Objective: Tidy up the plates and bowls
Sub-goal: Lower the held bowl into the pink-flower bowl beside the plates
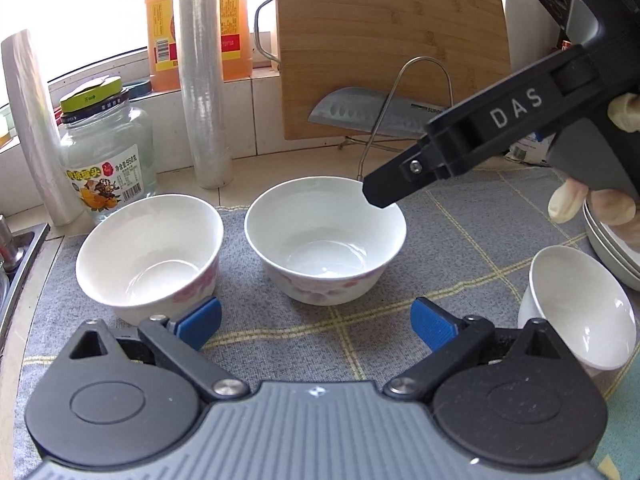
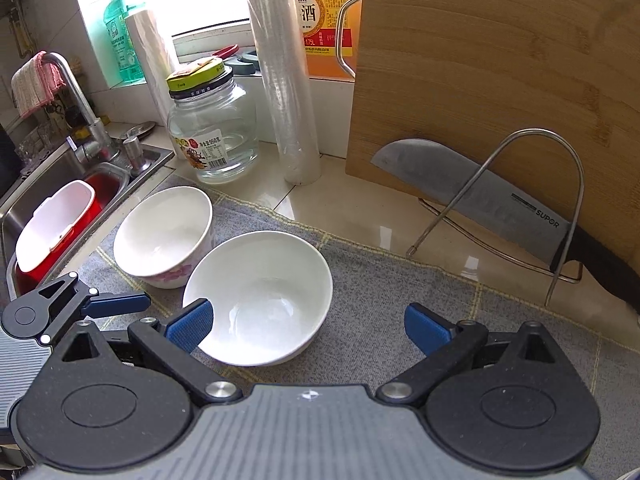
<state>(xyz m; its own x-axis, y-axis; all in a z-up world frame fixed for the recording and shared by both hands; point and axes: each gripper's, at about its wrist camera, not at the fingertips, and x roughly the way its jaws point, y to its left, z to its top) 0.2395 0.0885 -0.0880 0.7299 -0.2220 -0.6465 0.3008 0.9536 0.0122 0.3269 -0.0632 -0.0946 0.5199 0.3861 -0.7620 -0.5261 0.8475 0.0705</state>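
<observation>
Since both our grippers are spread wide and empty, we judge nothing is picked yet. At lower left of the left wrist view sits one floral bowl [image 1: 150, 254], a second bowl [image 1: 325, 238] centre; our left gripper [image 1: 316, 322] faces it, our right gripper [image 2: 308, 326] hovers over it, plates [image 1: 612, 246] stacked far right.

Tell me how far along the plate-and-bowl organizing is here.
Done: plates already sit stacked at the mat's right edge. In hand: nothing; the left hand-held gripper and right hand-held gripper are both open, the right above the middle bowl. Left: three bowls, including the left bowl and tilted bowl, remain unstacked.
</observation>
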